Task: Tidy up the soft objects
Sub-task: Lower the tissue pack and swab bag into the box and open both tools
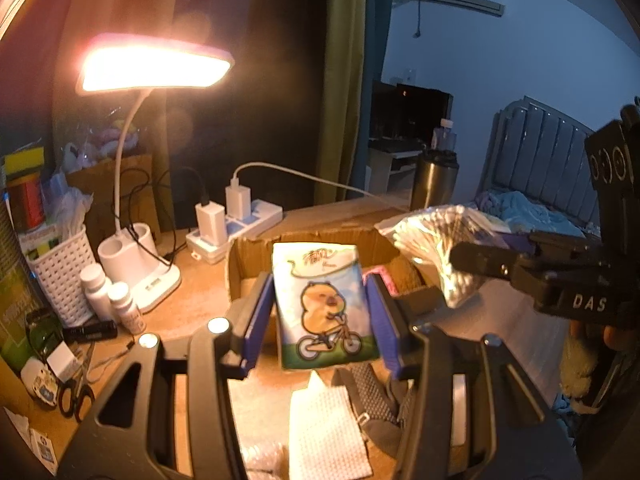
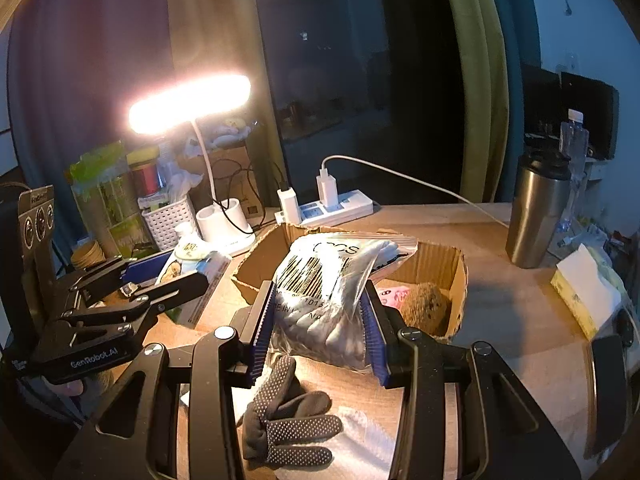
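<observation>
Your left gripper (image 1: pixel 320 312) clamps a tissue pack (image 1: pixel 324 300); your right gripper (image 2: pixel 320 328) clamps a plastic bag (image 2: pixel 324 292). Both hang near the cardboard box (image 2: pixel 440 264).

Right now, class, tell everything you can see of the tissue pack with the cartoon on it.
The tissue pack is a soft, glossy plastic-wrapped packet, white above, with a yellow cartoon animal riding a bicycle over a green strip. It stands upright and lifted, clamped at both sides between the blue pads of the left gripper, in front of the open cardboard box. From the right wrist view its top edge shows, slightly crumpled. Nothing else touches it.
</observation>
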